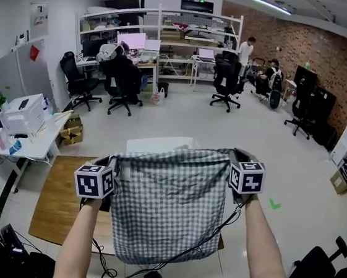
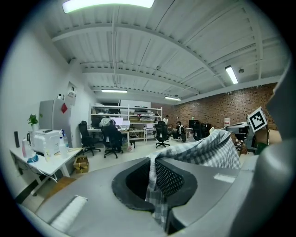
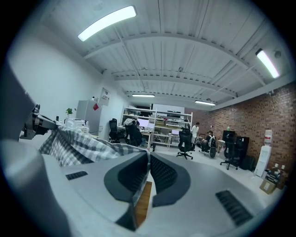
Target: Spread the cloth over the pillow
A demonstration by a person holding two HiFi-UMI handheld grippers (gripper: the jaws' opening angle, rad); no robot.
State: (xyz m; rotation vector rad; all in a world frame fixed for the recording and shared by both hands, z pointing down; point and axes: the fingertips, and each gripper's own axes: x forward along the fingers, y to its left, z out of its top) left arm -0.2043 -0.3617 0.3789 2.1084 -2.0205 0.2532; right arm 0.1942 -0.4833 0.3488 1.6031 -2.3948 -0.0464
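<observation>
Left tool [image 2: 155,185]: I have its jaws shut on one upper corner of the cloth [image 1: 169,203], with the fabric pinched between them.
Right tool [image 3: 147,178]: I have it closed on the opposite upper corner, a thin fold caught between its pads.
Reason for hold: both corners are raised and held apart so the sheet hangs open, ready to lay down.
Cloth: thin checked weave, dark on pale, limp; the lower edge sags in a curve.
Pillow [image 1: 160,145]: probably the pale flat slab beyond the cloth's top edge; it is mostly screened.
Worktop [image 1: 54,199]: wooden, below the hanging cloth.
</observation>
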